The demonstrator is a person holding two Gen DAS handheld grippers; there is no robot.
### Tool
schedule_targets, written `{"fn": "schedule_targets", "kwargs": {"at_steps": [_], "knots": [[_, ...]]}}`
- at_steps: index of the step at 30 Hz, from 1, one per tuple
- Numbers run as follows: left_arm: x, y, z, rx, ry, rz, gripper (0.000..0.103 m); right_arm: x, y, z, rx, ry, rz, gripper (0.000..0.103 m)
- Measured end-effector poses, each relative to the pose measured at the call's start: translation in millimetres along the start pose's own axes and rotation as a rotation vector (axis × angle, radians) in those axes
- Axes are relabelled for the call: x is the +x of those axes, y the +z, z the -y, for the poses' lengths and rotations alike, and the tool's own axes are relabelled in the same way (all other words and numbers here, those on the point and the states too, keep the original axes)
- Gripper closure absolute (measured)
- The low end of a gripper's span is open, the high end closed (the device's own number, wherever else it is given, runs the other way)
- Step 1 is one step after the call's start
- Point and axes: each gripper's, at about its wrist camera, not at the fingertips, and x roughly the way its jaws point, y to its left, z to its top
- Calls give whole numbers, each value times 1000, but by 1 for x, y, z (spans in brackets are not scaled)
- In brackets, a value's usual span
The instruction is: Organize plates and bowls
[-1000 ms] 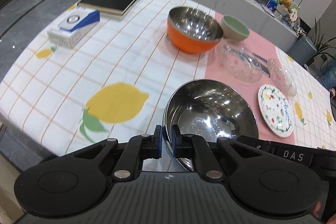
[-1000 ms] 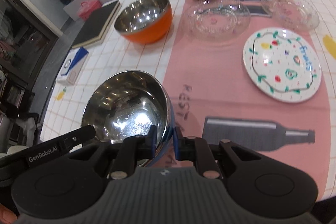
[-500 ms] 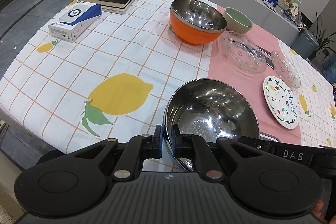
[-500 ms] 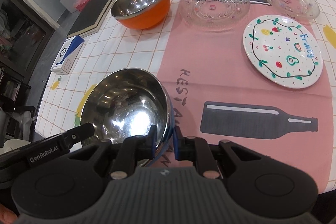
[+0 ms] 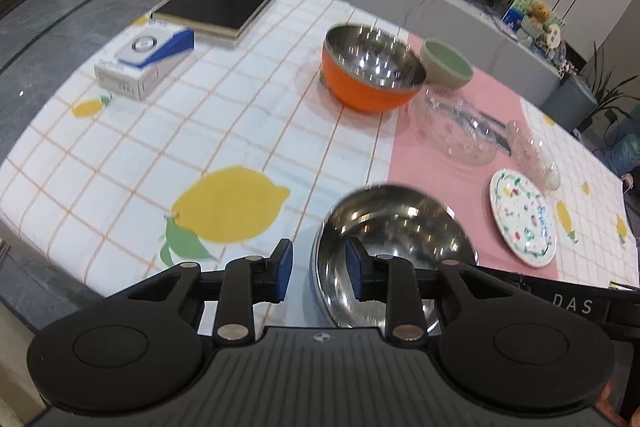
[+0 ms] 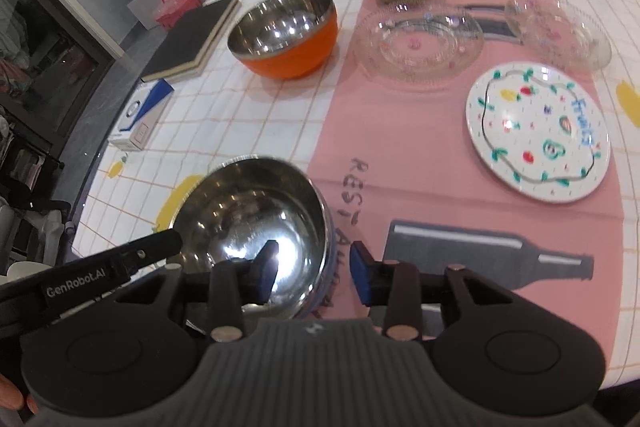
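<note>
steel bowl: on table at 6 o'clock edge, rim between both sets of pads
left gripper: opening, pads off rim; letting go
right gripper: opening likewise; two-sided hold suits wide bowl
orange bowl: 12 o'clock; likely nest target

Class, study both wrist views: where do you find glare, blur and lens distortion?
Left wrist view: fisheye bends the table edge; the blue-and-white box and orange bowl are motion-smeared; bright glints dot the steel bowl. Right wrist view: a strong glare patch sits inside the steel bowl; the glass plate looks soft; the room curves at the frame edges.
</note>
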Motion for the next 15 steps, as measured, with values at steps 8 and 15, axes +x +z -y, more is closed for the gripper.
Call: {"fn": "schedule_targets", "kwargs": {"at_steps": [8,15], "knots": [[-11,39,9,50,-32,77,67,-16,29,11,-14,-7,51,52],[-9,77,18,110,-59,107,62,-14,75,18,-37,-21,66,48]]}}
